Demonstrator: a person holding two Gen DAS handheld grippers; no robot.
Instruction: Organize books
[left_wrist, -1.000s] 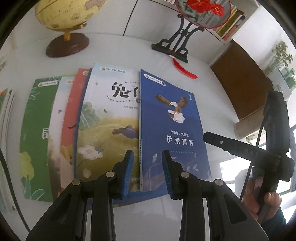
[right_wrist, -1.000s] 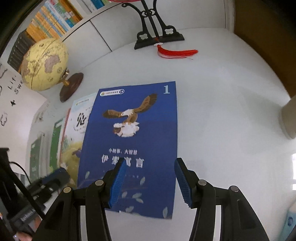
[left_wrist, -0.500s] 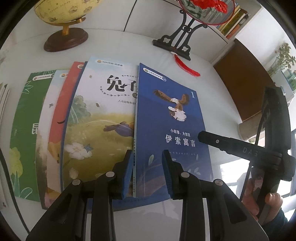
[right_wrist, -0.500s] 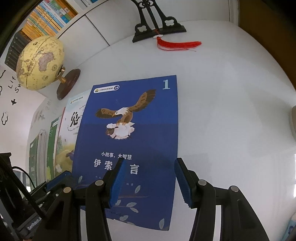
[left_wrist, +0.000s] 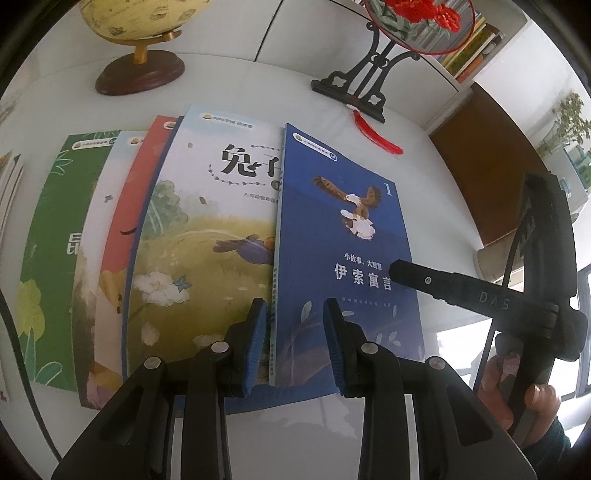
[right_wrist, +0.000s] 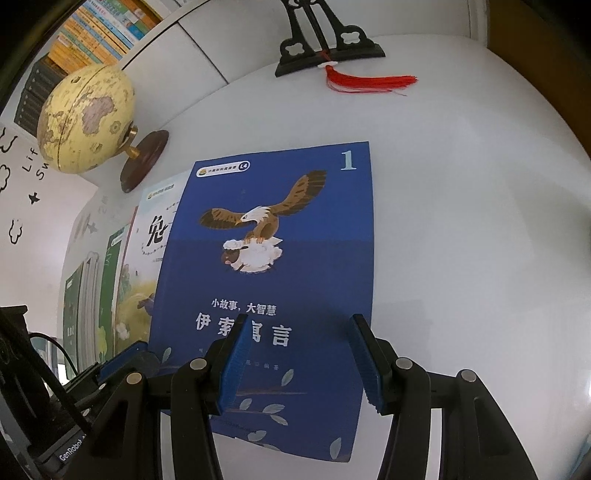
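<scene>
Left wrist view: the left gripper (left_wrist: 295, 339) was seen pointing down at the near edge of a blue book (left_wrist: 343, 258), its jaws set narrow with nothing gripped between them; the spine of the blue book showed in the gap. The blue book lay flat, overlapping a rabbit book (left_wrist: 207, 236) to its left, and beyond that a red book (left_wrist: 129, 206), a pale book (left_wrist: 99, 206) and a green book (left_wrist: 51, 236) were fanned out on the white table (left_wrist: 229, 81). A globe (left_wrist: 140, 55) and a fan stand (left_wrist: 365, 85) with a red tassel (left_wrist: 376, 133) were seen at the table's far side.

Right wrist view: the right gripper (right_wrist: 299, 362) was held above the lower part of the blue book (right_wrist: 280, 266), jaws moderately open and empty. The right pad (right_wrist: 364, 358) was seen over the book's right edge. The left gripper (right_wrist: 125, 360) showed at the book's lower left corner. The globe (right_wrist: 85, 122) and tassel (right_wrist: 369, 83) stood well apart from the book.
</scene>
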